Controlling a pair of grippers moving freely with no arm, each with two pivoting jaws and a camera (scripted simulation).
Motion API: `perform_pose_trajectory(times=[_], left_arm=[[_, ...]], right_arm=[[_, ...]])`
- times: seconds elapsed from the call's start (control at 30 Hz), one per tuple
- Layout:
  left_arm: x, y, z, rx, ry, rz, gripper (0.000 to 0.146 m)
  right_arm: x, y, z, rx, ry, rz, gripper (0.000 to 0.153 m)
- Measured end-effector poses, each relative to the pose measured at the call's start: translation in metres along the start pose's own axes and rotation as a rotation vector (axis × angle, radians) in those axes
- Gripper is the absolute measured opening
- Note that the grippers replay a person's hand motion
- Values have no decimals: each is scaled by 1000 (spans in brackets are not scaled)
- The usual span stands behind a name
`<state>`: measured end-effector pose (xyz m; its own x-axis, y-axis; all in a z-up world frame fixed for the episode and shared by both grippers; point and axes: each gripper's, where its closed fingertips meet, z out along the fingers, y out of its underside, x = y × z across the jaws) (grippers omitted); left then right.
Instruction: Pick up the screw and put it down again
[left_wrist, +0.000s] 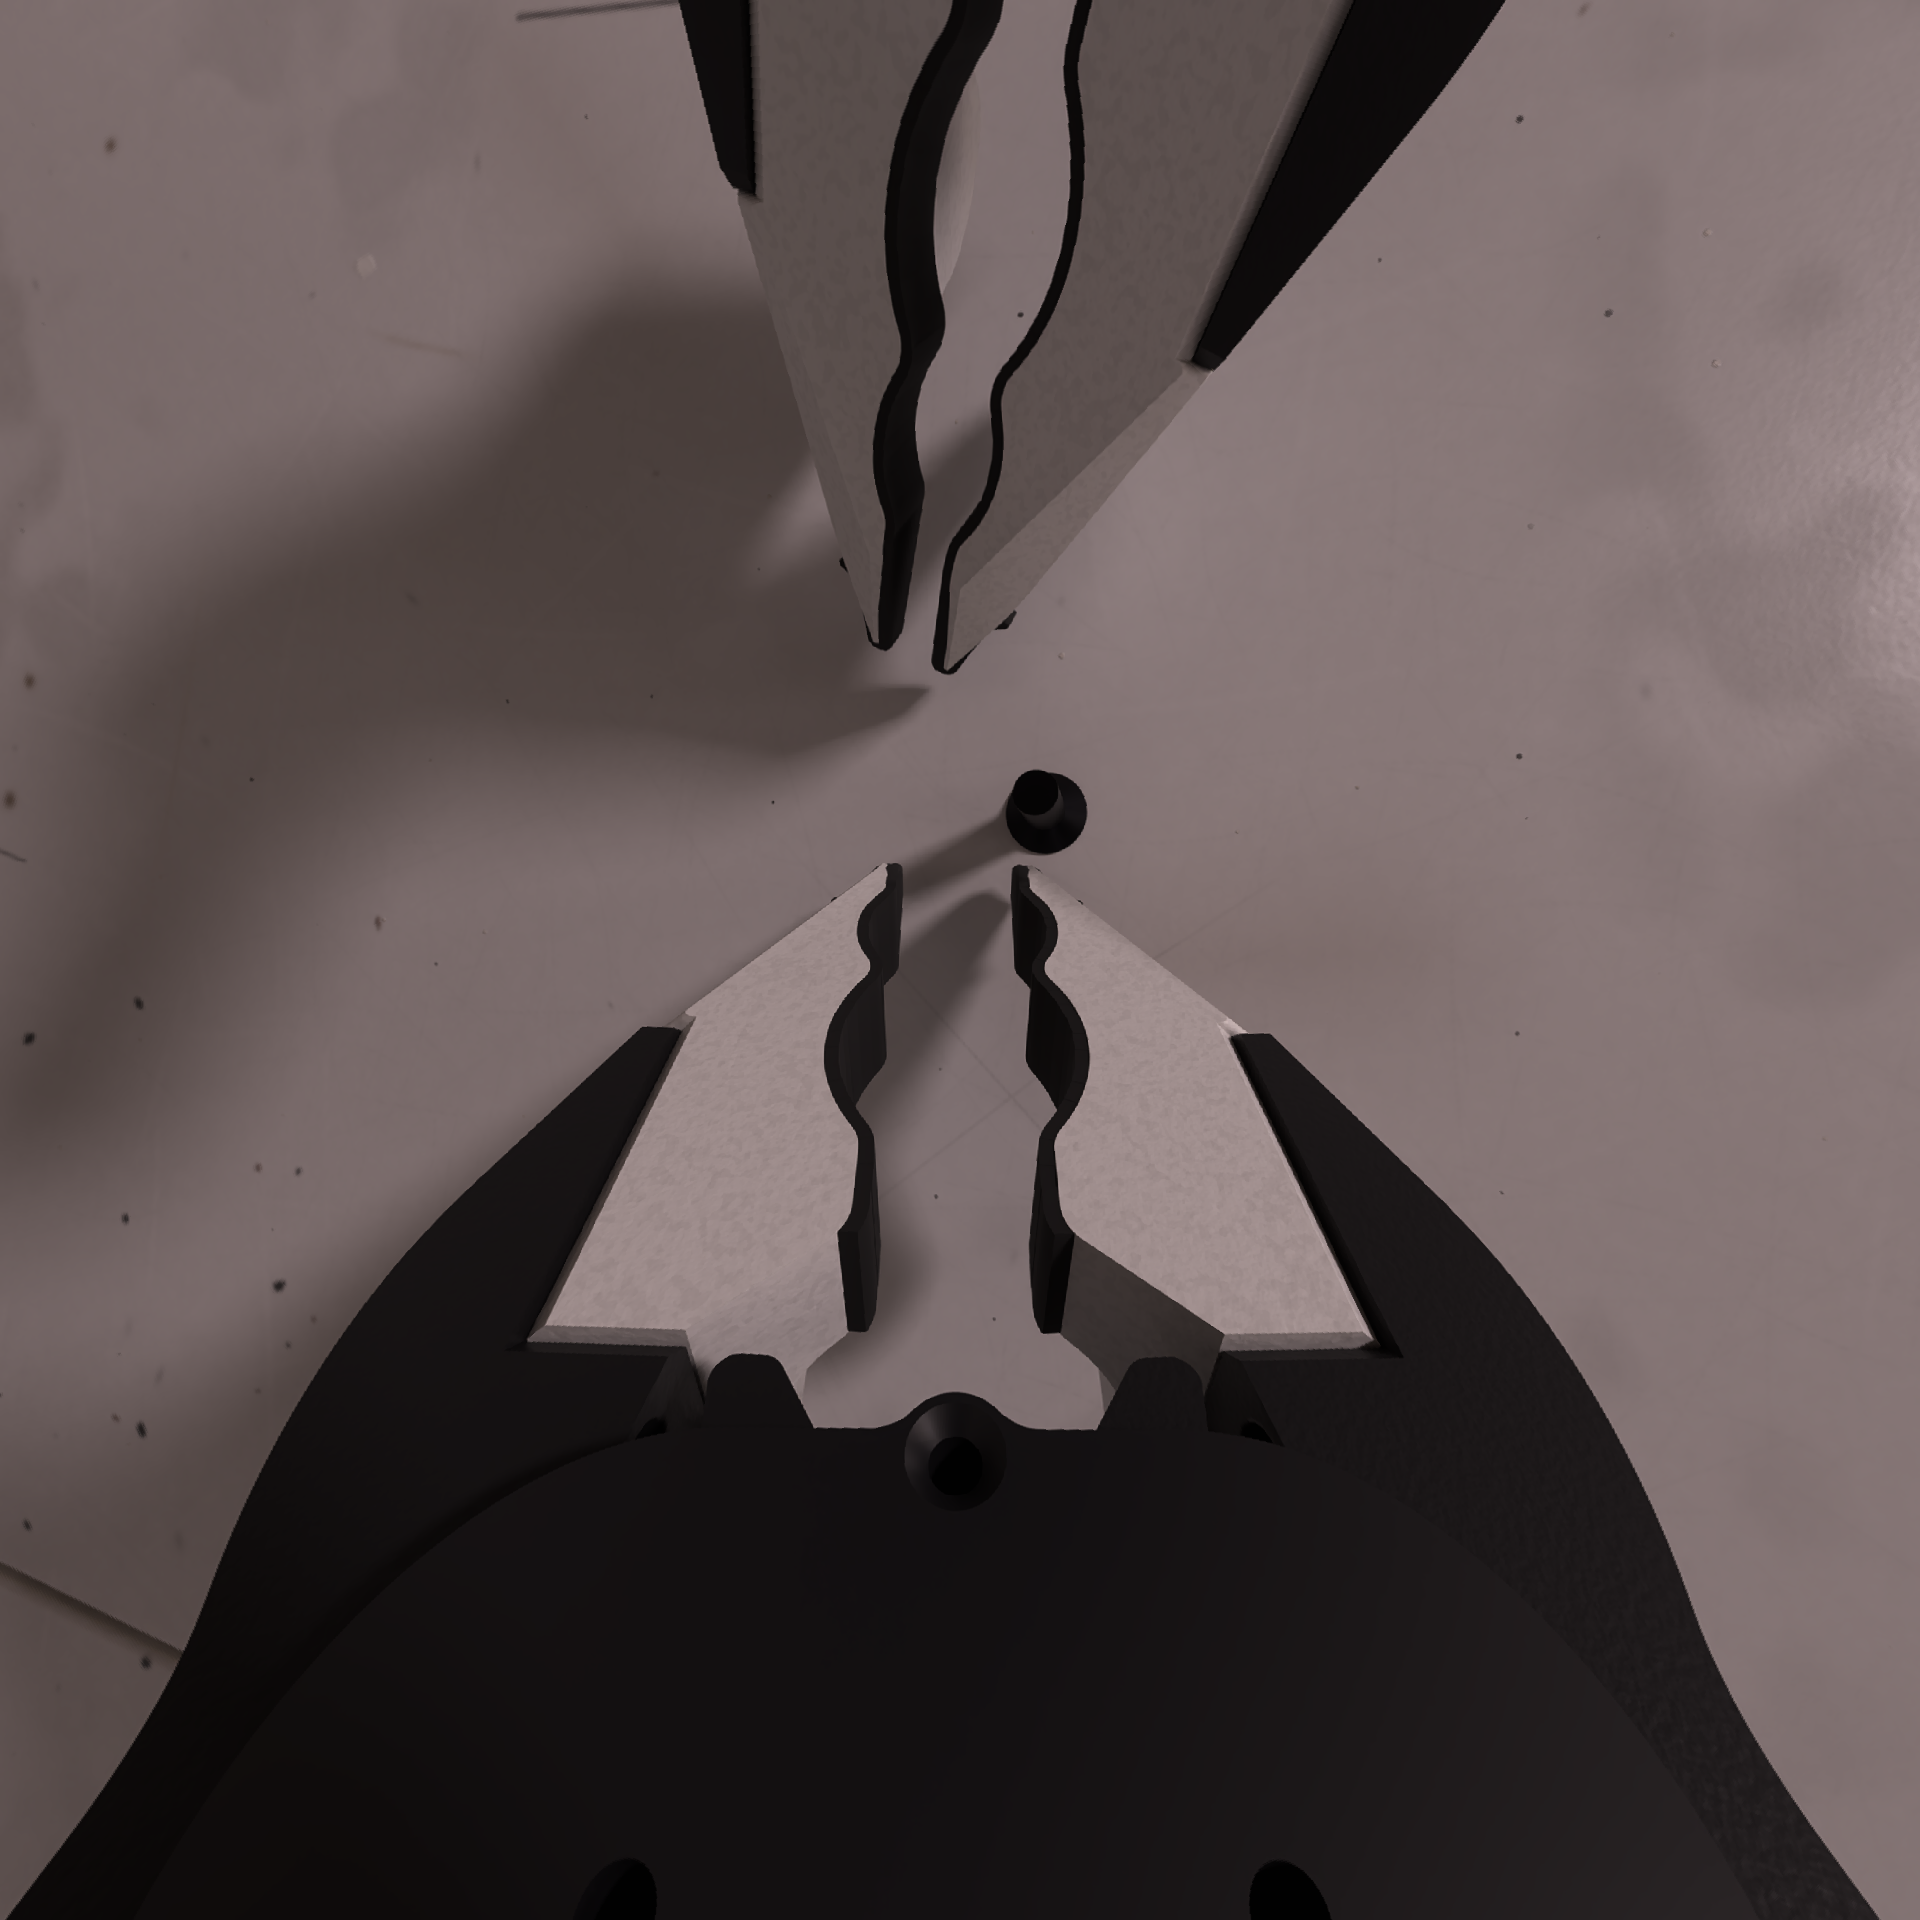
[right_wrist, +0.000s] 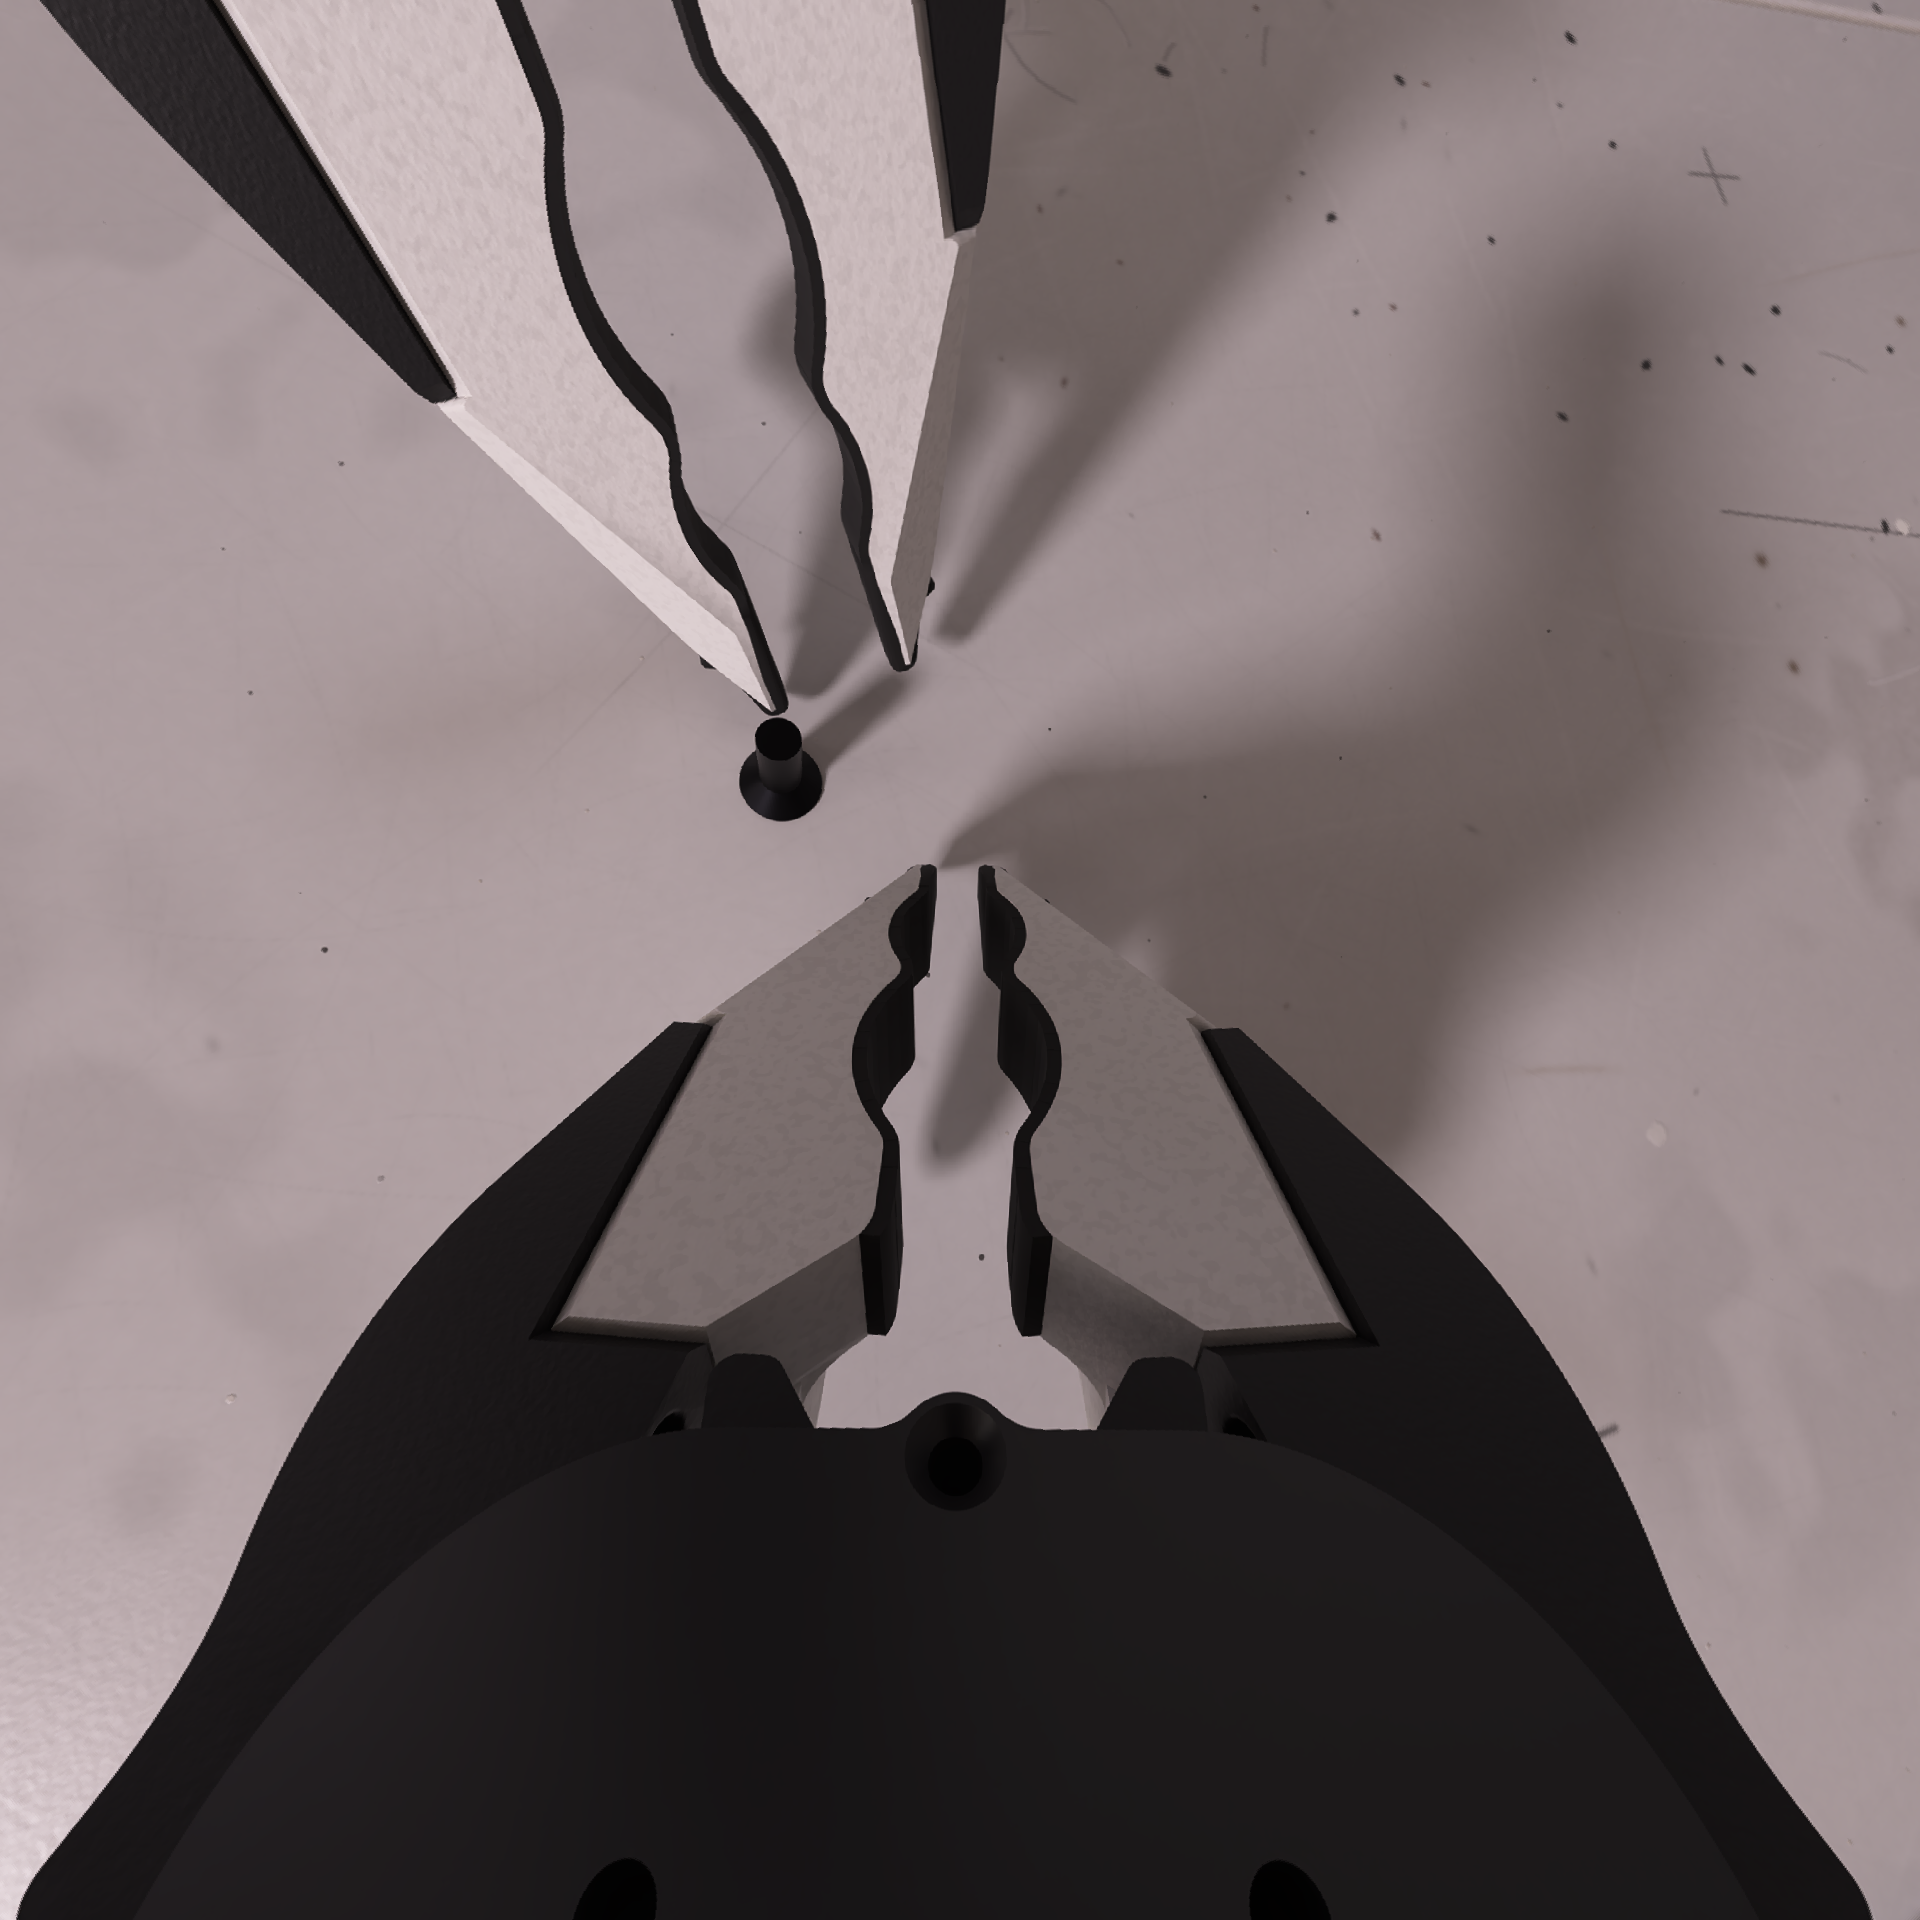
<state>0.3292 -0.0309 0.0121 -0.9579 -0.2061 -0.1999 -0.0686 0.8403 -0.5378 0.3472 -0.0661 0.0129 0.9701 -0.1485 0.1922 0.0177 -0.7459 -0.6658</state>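
Observation:
A small black screw (left_wrist: 1044, 816) stands on its flat head on the pale table, shank pointing up. It is free of both grippers. My left gripper (left_wrist: 958, 875) is open and empty, its tips just short of the screw, which sits just ahead of its right fingertip. My right gripper (right_wrist: 956, 873) faces it from the opposite side, open only by a narrow gap and empty. In the right wrist view the screw (right_wrist: 779, 779) stands ahead and to the left, right below one fingertip of the left gripper (right_wrist: 837, 684). The right gripper (left_wrist: 916, 652) also shows in the left wrist view, beyond the screw.
The pale table surface (right_wrist: 1455, 727) is speckled with small dark marks and carries soft shadows of the grippers. A thin seam or sheet edge (left_wrist: 94, 1600) crosses the lower left of the left wrist view.

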Motion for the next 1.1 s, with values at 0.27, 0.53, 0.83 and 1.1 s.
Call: perform_pose_trajectory(times=[0.27, 0.53, 0.83, 1.1], left_arm=[[3, -1, -4, -3, -9, 2, 22], [2, -7, -7, -21, -17, 102, 36], [9, -13, -2, -48, 3, -33, 35], [11, -12, 5, -81, -35, -245, 30]], right_arm=[[0, 1, -1, 3, -1, -7, 8], [0, 2, -2, 5, -3, -2, 7], [1, 7, -7, -4, 13, 19, 7], [1, 7, -7, 4, 10, 12, 7]])
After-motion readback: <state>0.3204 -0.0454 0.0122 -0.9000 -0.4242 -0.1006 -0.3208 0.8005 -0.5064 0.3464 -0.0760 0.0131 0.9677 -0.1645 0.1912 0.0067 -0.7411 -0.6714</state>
